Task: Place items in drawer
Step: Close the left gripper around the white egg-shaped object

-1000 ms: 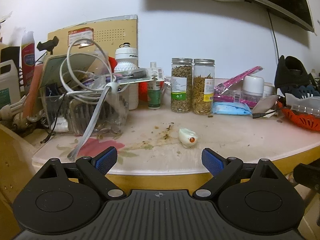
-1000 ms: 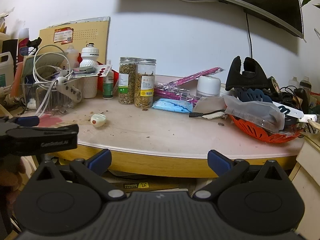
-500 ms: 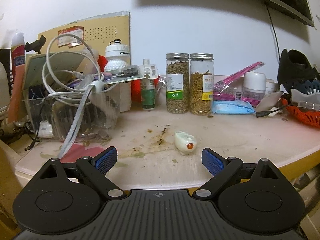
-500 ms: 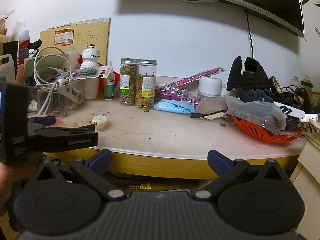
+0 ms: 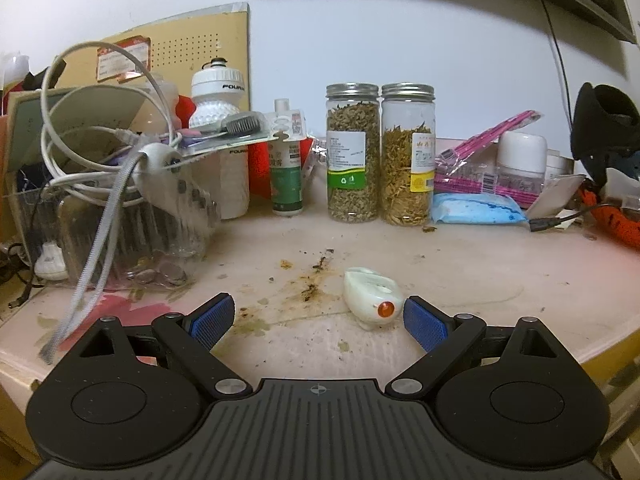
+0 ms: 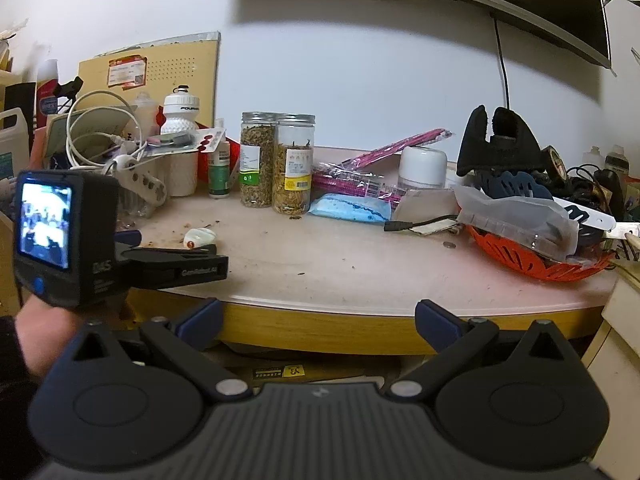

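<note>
A small white object with an orange button (image 5: 373, 298) lies on the pale tabletop (image 5: 480, 272). My left gripper (image 5: 318, 322) is open, low over the table, and the object lies just ahead of its right fingertip, nearly between the pads. The object also shows in the right wrist view (image 6: 199, 237), just beyond the left gripper (image 6: 172, 256). My right gripper (image 6: 318, 322) is open and empty, held in front of the table's yellow front edge (image 6: 320, 324). No drawer shows in either view.
Two glass jars of dried herbs (image 5: 380, 156), a green bottle (image 5: 286, 168) and a white sports bottle (image 5: 222, 136) stand at the back. A clear bin with white cables (image 5: 108, 184) is left. An orange basket (image 6: 536, 252) of clutter is right. Crumbs (image 5: 312, 284) dot the table.
My left gripper has moved forward over the table and closed in on the white object, which now lies beside its right fingertip. The right gripper has barely moved.
</note>
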`<state>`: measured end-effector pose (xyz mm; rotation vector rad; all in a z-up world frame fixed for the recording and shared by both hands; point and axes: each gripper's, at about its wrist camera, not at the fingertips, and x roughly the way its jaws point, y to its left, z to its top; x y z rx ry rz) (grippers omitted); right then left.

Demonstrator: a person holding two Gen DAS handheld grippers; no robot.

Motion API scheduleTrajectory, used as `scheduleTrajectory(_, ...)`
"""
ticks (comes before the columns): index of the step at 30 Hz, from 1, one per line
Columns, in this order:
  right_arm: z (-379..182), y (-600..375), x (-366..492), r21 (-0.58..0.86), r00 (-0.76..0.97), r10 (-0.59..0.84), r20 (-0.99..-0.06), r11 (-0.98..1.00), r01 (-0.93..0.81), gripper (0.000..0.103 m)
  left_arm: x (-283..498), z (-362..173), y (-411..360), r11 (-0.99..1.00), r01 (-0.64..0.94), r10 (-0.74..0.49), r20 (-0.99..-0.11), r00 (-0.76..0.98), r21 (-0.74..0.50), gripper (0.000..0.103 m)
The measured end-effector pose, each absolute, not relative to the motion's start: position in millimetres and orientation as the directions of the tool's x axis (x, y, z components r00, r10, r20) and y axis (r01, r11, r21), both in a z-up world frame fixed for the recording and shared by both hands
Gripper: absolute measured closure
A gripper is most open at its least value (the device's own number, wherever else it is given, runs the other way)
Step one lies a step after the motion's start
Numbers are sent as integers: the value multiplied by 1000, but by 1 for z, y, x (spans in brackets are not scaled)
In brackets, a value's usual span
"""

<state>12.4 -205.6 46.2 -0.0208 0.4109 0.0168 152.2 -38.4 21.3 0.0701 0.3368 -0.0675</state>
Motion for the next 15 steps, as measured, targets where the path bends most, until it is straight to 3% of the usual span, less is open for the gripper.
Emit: scheduleTrajectory(15, 44, -202, 14, -14, 912, 33, -408, 999, -42, 1, 169, 17, -38, 997, 79, -67, -320, 945, 26, 8)
